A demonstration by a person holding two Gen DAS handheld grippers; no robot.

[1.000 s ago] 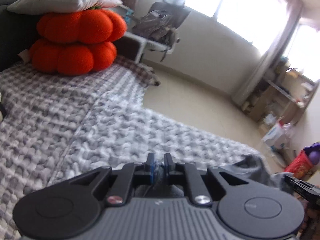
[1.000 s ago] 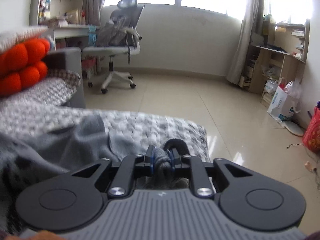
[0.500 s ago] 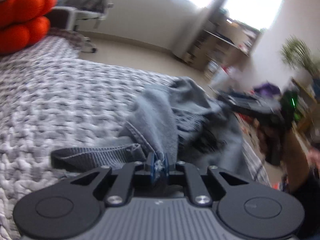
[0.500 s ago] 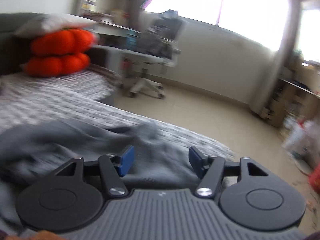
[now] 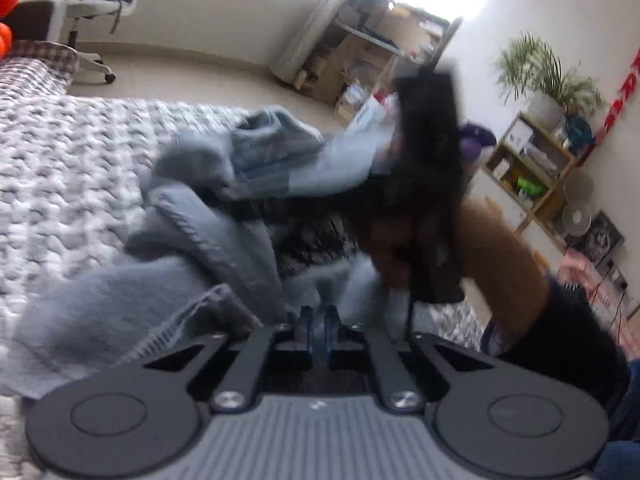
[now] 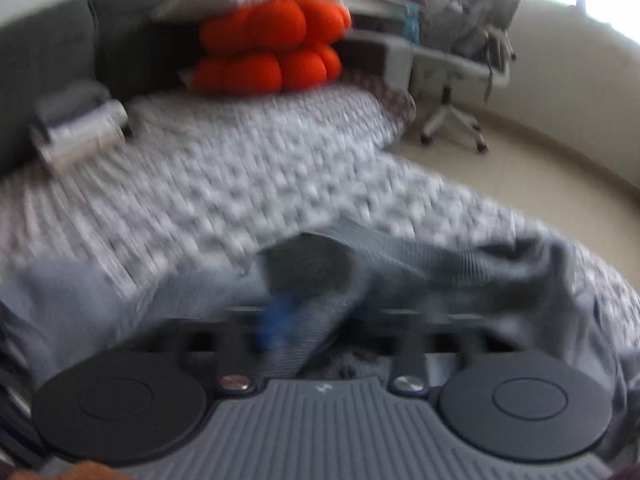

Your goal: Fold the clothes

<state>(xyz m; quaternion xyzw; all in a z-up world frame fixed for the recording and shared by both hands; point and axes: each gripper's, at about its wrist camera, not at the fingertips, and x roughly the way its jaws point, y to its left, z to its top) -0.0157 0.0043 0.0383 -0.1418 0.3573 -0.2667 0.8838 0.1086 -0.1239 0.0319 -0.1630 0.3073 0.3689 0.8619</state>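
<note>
- Left wrist view: left gripper is pinched tight on the grey garment, bunched just ahead of its jaws.
- Right gripper, blurred, is clamped on cloth too.
- Folding looks barely begun; garment is crumpled on the blanket.
- One garment, two grippers, two orange cushions.

Soft grey fleecy cloth with stitched hems in the garment, matt. Chunky knitted weave, grey and white, rough-looking, on the blanket. Matt black plastic, ribbed grey at the base, with shiny metal screws on the left gripper. Plush orange fabric on the cushions, upper middle
</note>
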